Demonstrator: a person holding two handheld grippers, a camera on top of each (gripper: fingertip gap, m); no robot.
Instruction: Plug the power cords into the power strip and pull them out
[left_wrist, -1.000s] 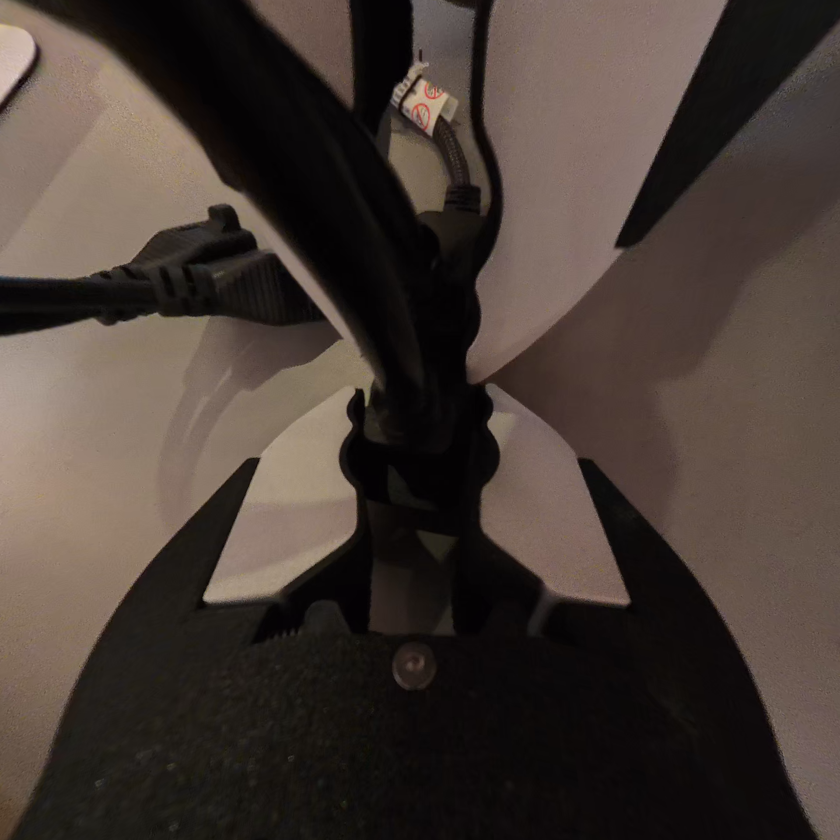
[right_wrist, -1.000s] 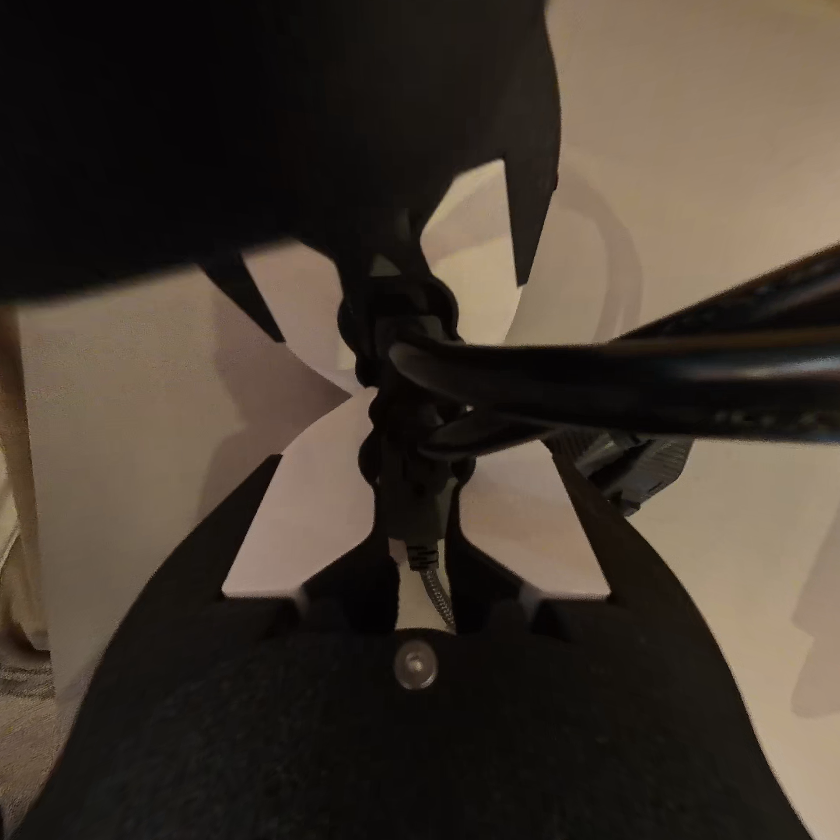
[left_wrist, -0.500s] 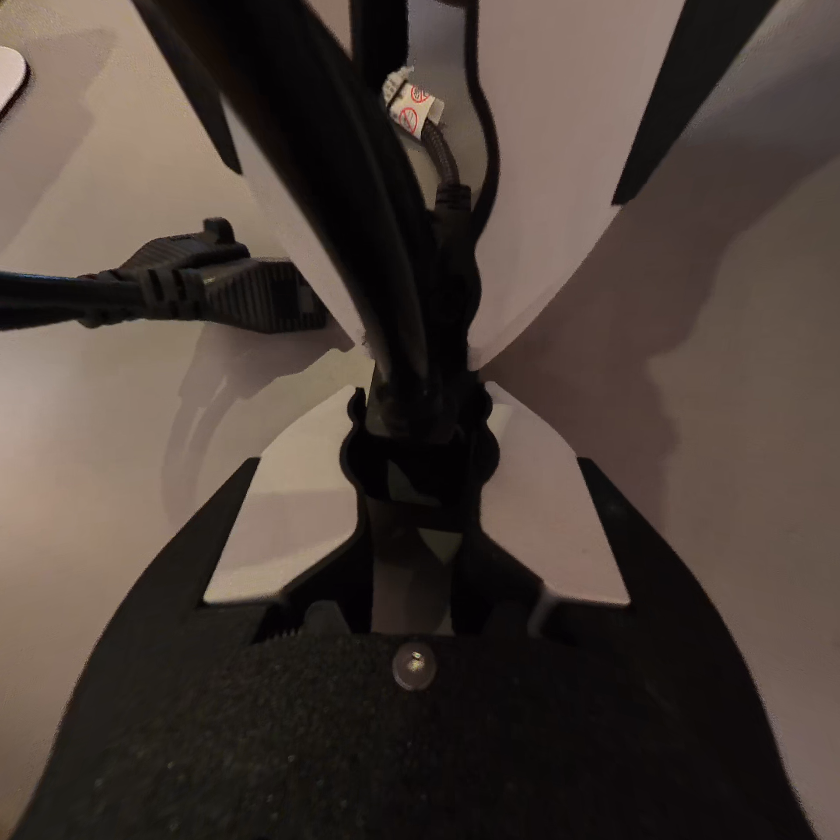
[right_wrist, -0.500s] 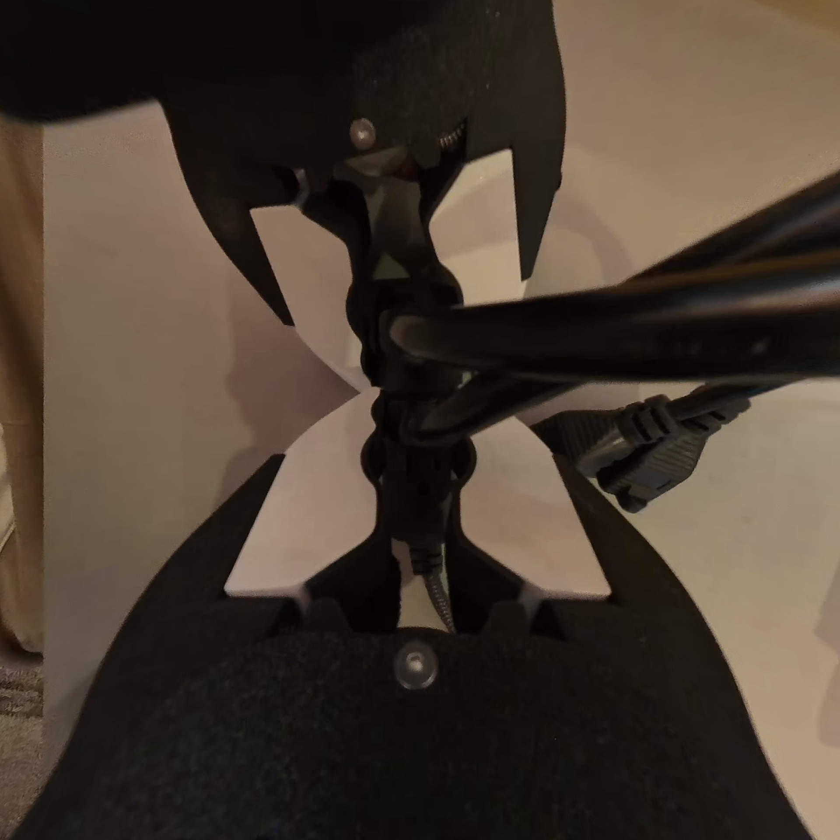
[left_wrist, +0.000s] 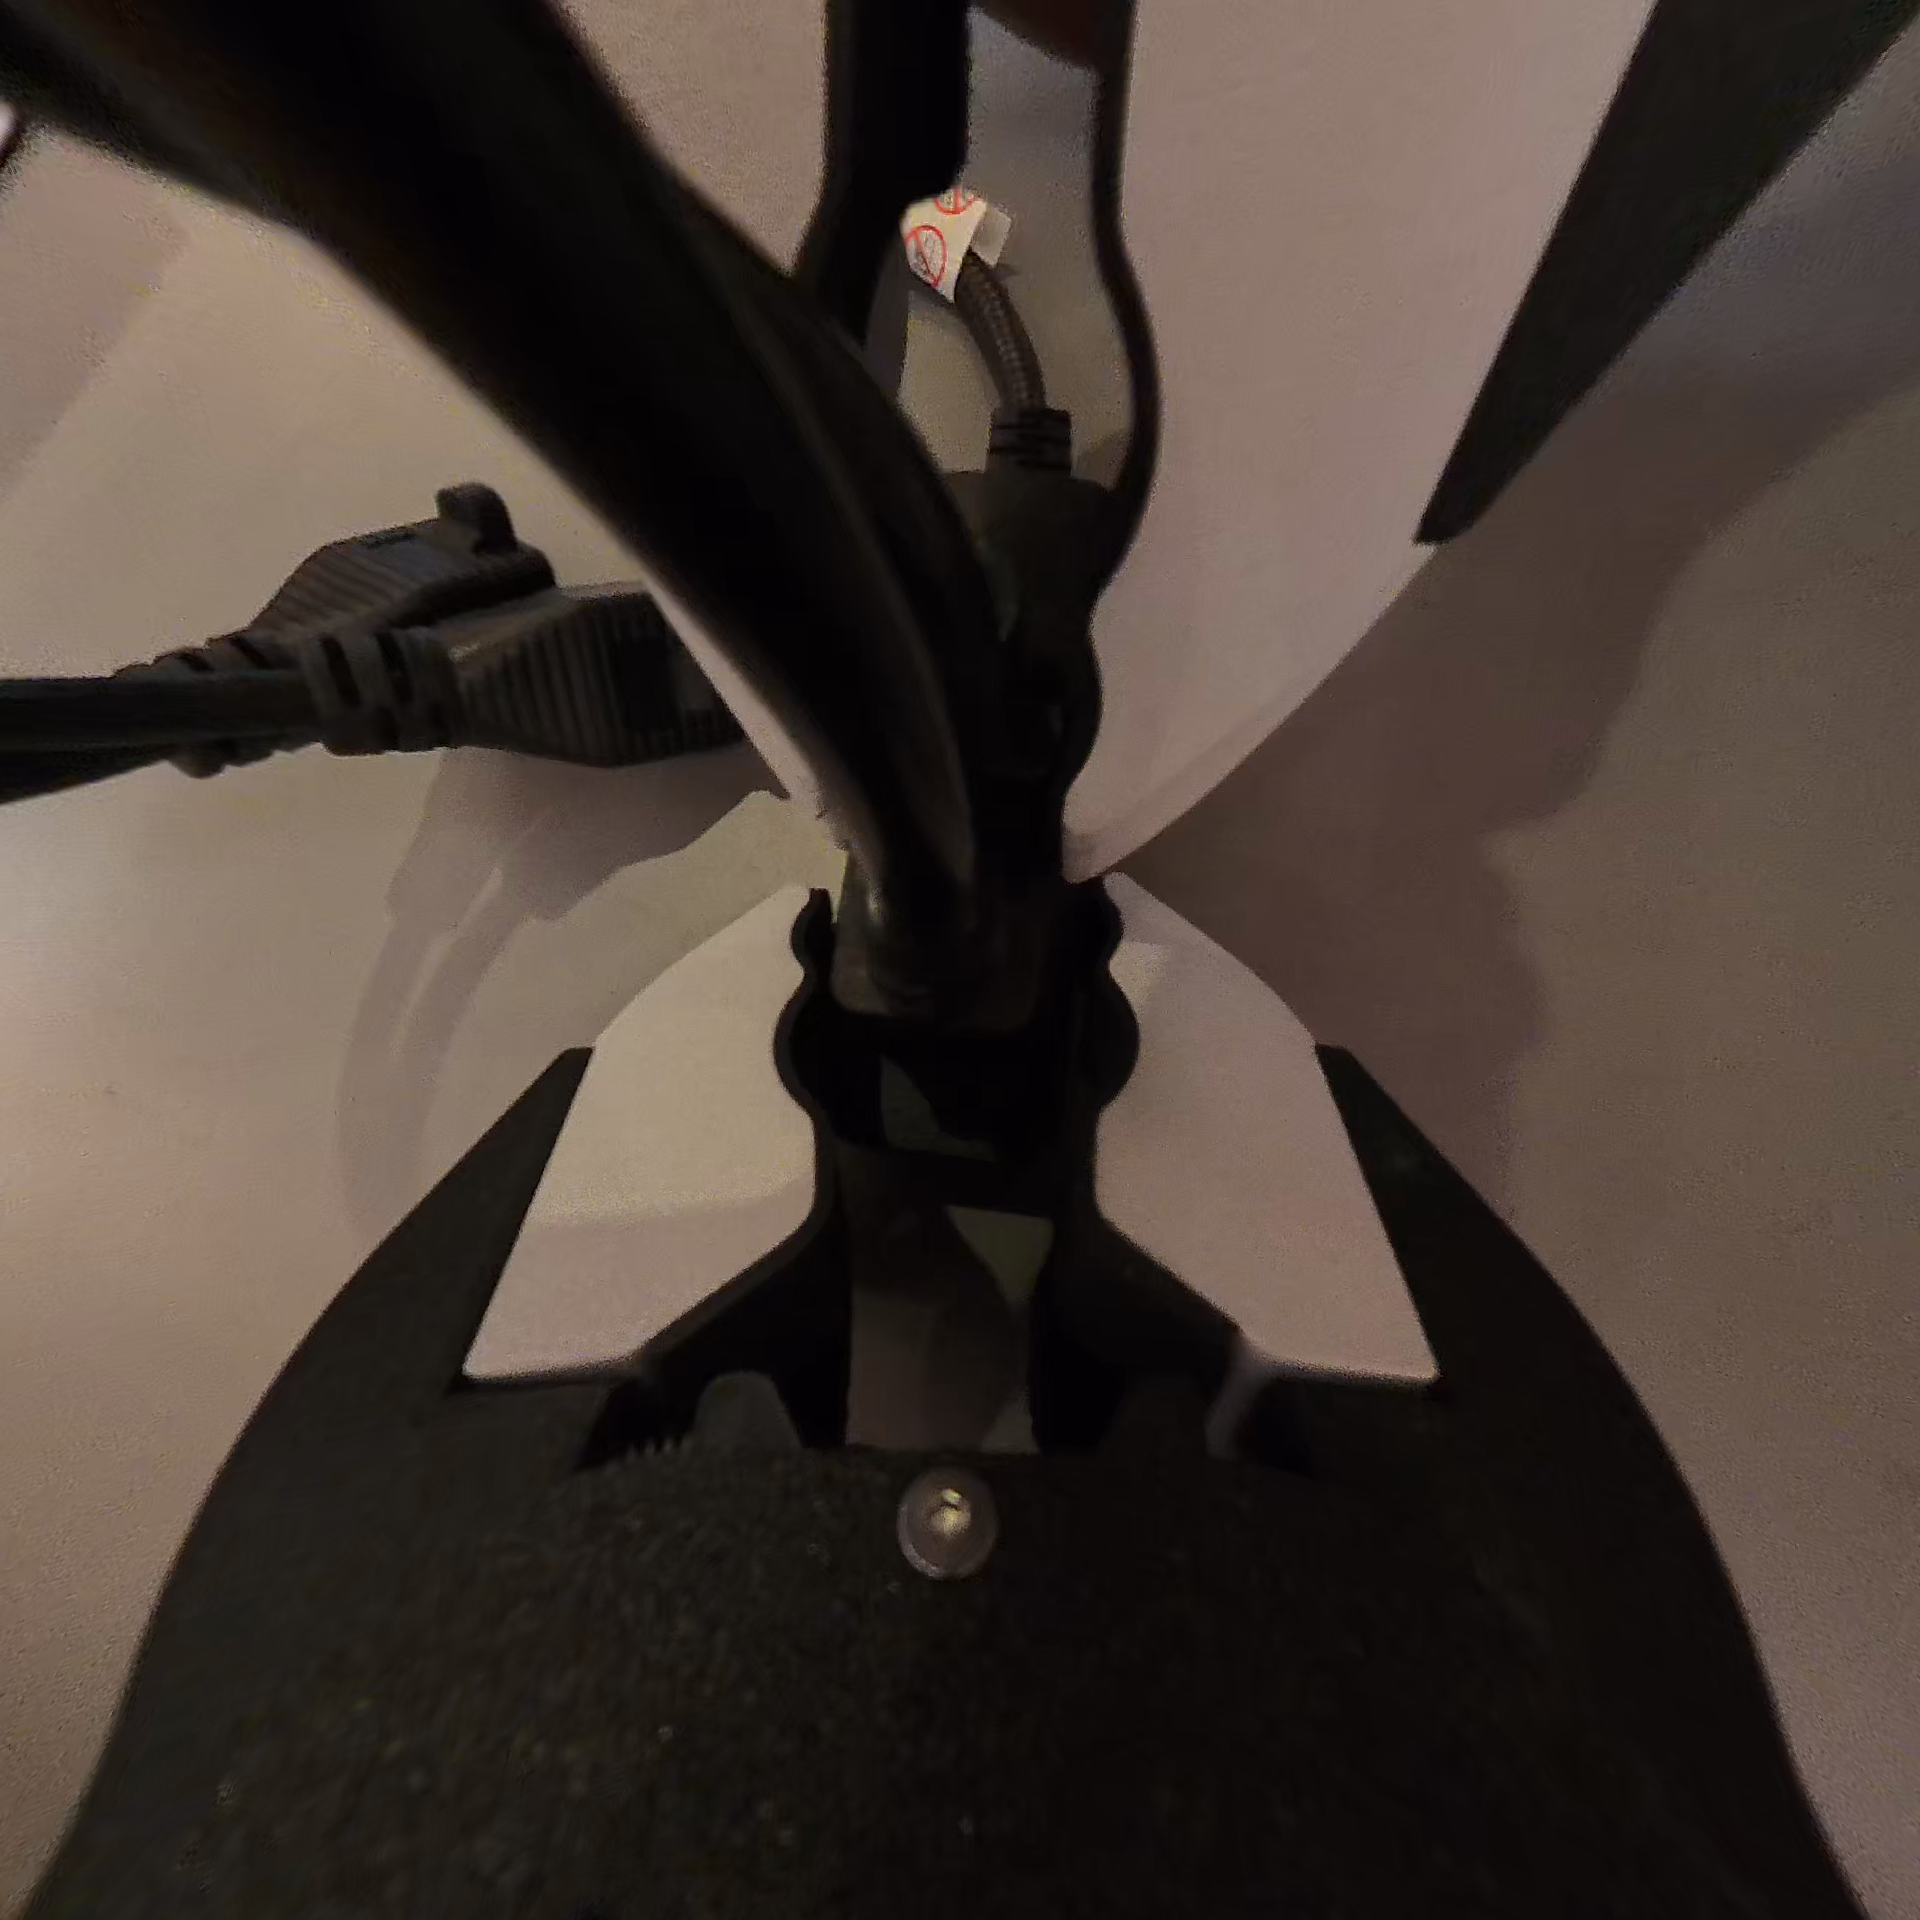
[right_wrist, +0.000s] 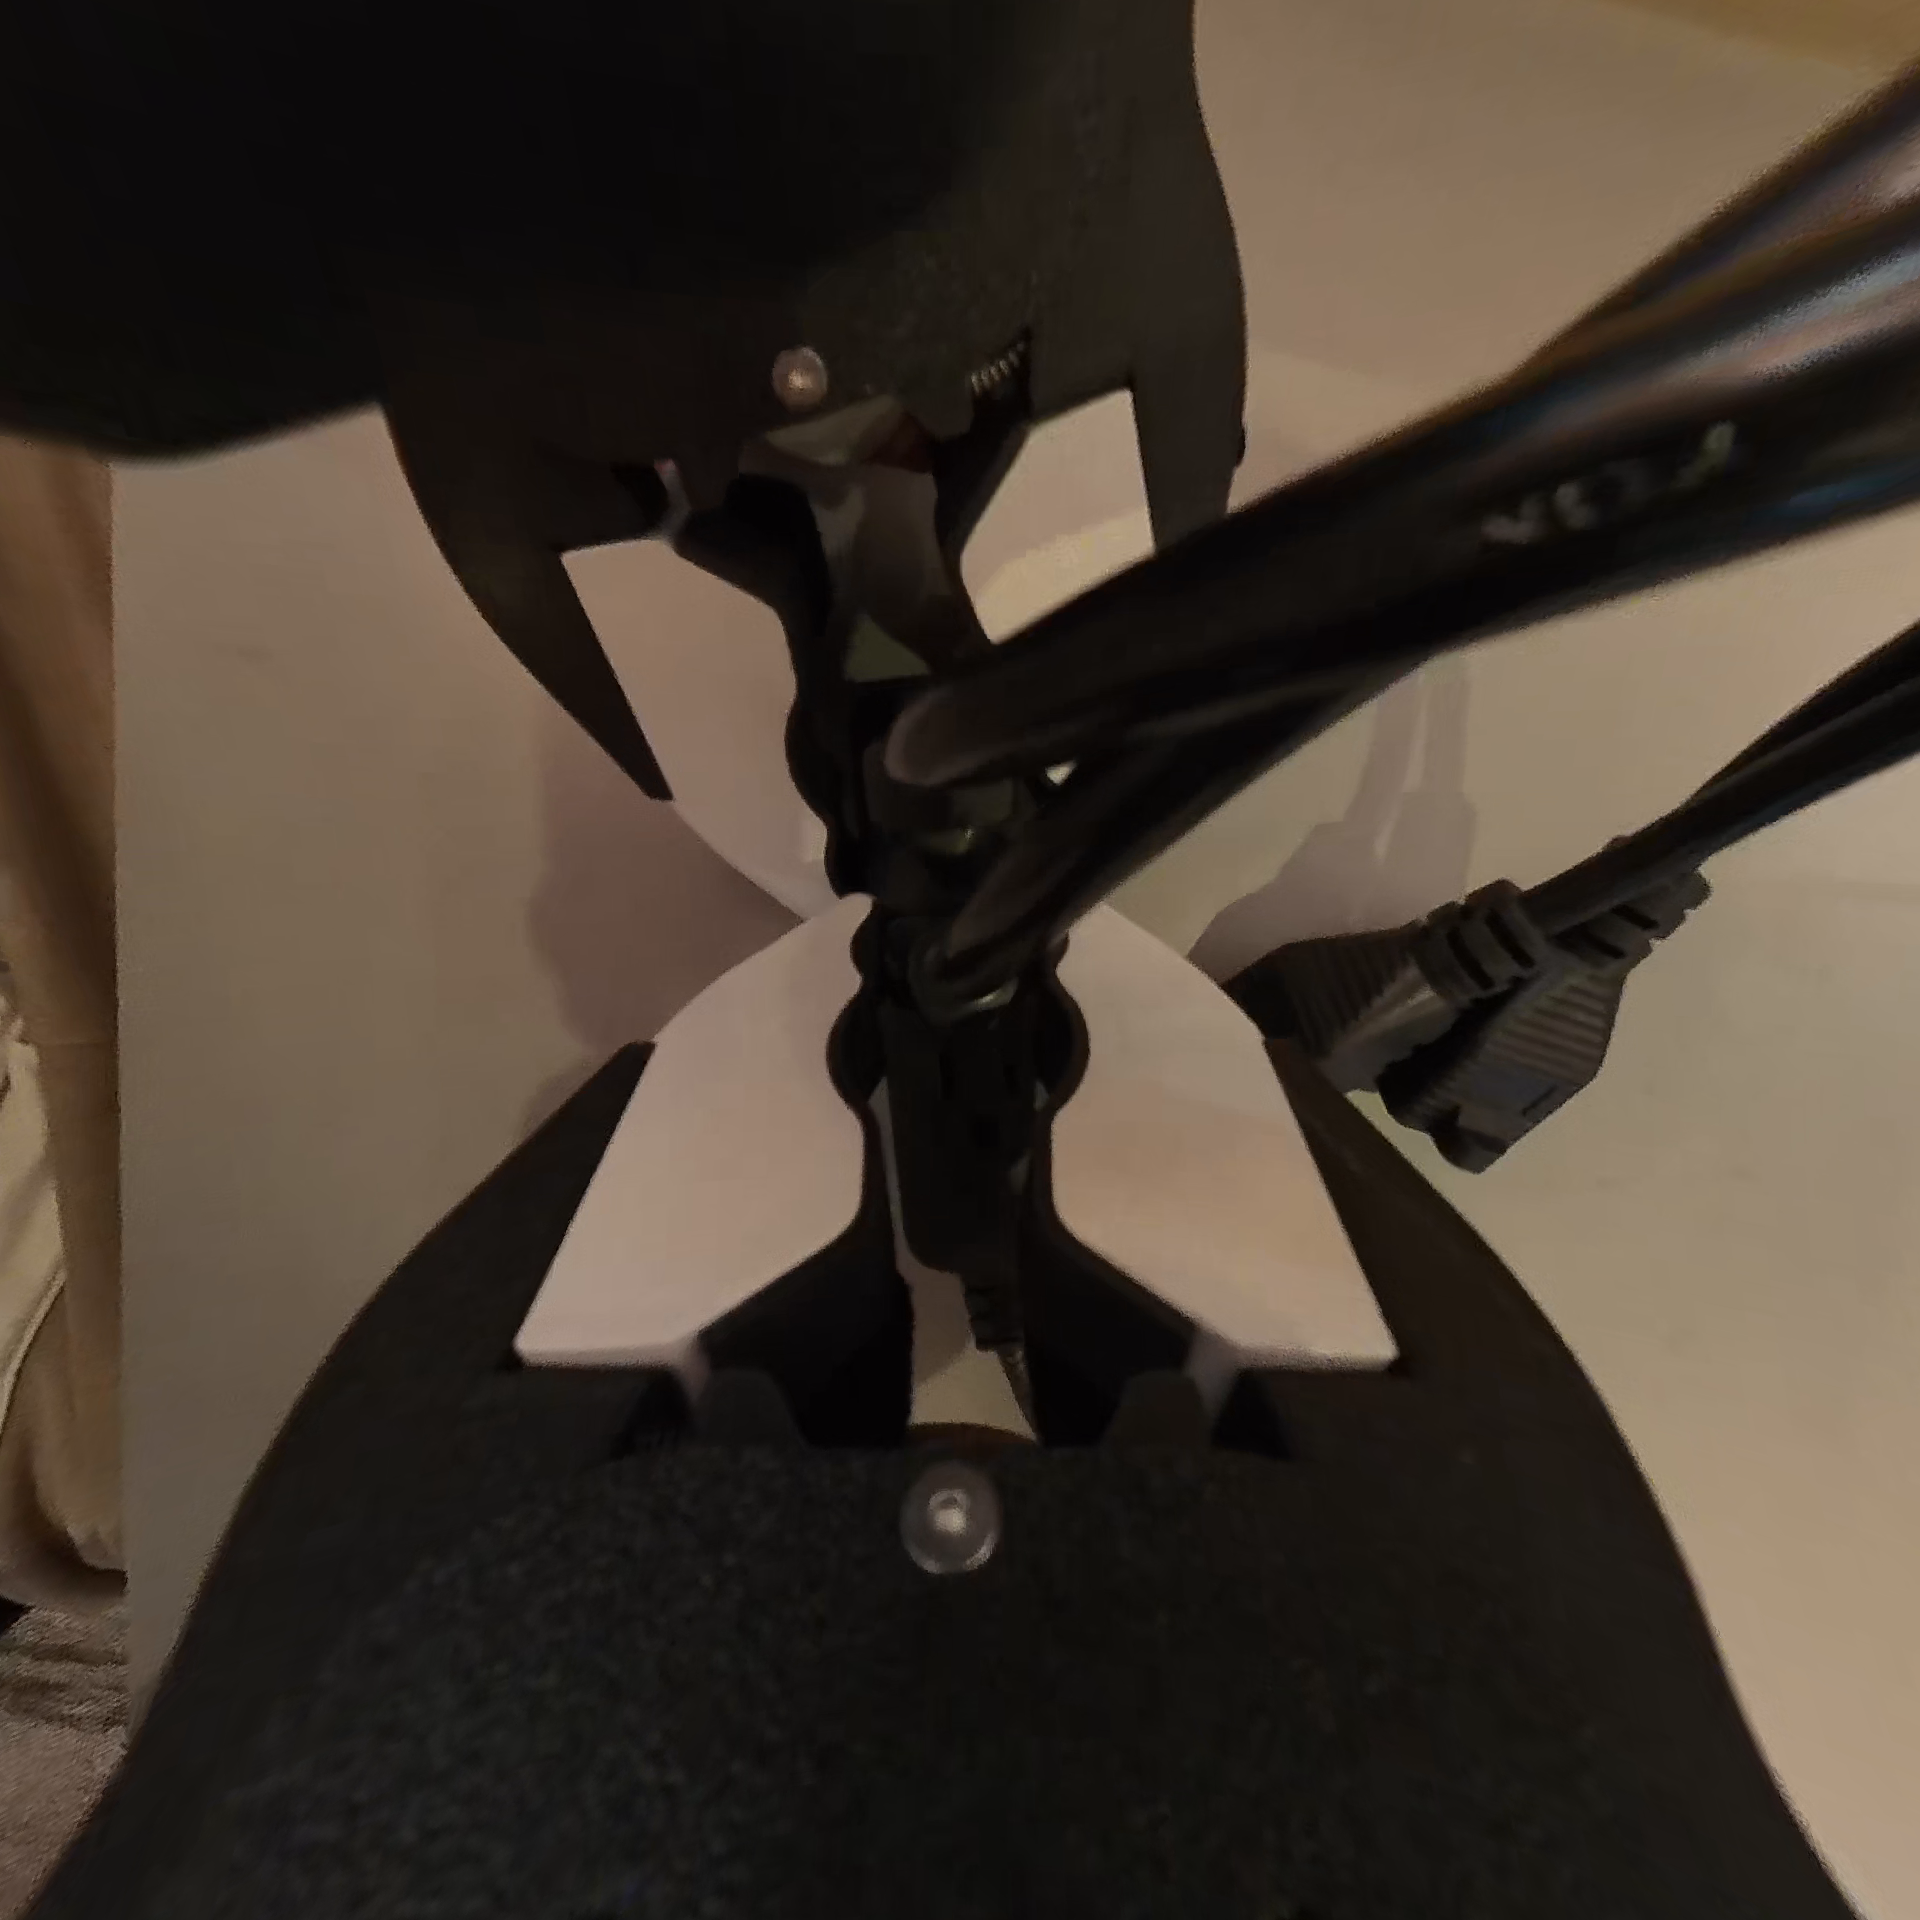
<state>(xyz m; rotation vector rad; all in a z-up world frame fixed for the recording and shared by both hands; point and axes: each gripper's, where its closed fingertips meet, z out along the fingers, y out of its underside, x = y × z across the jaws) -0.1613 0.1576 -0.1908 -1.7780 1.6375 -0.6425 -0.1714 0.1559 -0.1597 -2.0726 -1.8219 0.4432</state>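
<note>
Pinching tip to tip, left gripper (left_wrist: 951, 935) and right gripper (right_wrist: 951, 935) meet head-on, jaws of both pressed together on the looped black power cords (left_wrist: 883, 727), a braided cable (left_wrist: 1008, 343) lying between the right jaws. One loose plug (right_wrist: 1455, 1029) rests beside them on the pale desk (right_wrist: 1558, 1351); desk edge at left, bare surface around.

We cannot tell what the left tool (left_wrist: 951, 935) and right tool (right_wrist: 951, 966) clamp where they meet tip to tip; thick black cords (right_wrist: 1351, 582) cover it. The ribbed connector (left_wrist: 561, 675) has its front end hidden, its cable cut off.
</note>
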